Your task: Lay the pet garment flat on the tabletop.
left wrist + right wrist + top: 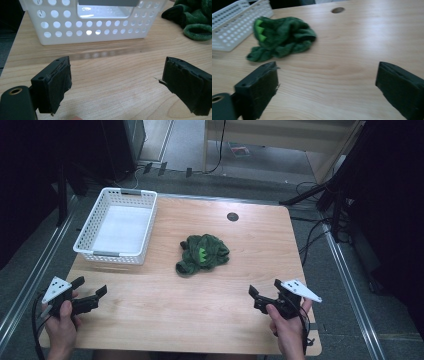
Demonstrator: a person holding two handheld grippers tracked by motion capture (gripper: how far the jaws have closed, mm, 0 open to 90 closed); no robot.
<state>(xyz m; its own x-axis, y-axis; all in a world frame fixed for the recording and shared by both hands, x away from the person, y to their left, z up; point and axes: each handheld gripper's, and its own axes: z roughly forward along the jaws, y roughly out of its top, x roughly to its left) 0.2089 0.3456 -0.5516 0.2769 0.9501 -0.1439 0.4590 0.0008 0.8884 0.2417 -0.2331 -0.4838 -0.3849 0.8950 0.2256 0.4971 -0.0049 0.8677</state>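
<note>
A crumpled dark green garment [202, 254] with bright green patches lies in the middle of the wooden table [165, 305]; it also shows in the right gripper view [282, 37] and at the top right of the left gripper view [195, 20]. A white perforated basket [118, 225] stands at the table's back left, close ahead in the left gripper view [92, 27]. My left gripper [91, 287] rests near the front left corner, jaws wide apart and empty [116, 85]. My right gripper [265, 292] sits at the front right, open and empty [327, 92].
A round cable hole [232, 216] marks the table's far edge. Cables, dark stands and metal rails surround the table on the floor. The basket [234, 22] holds nothing that I can see but its pale bottom.
</note>
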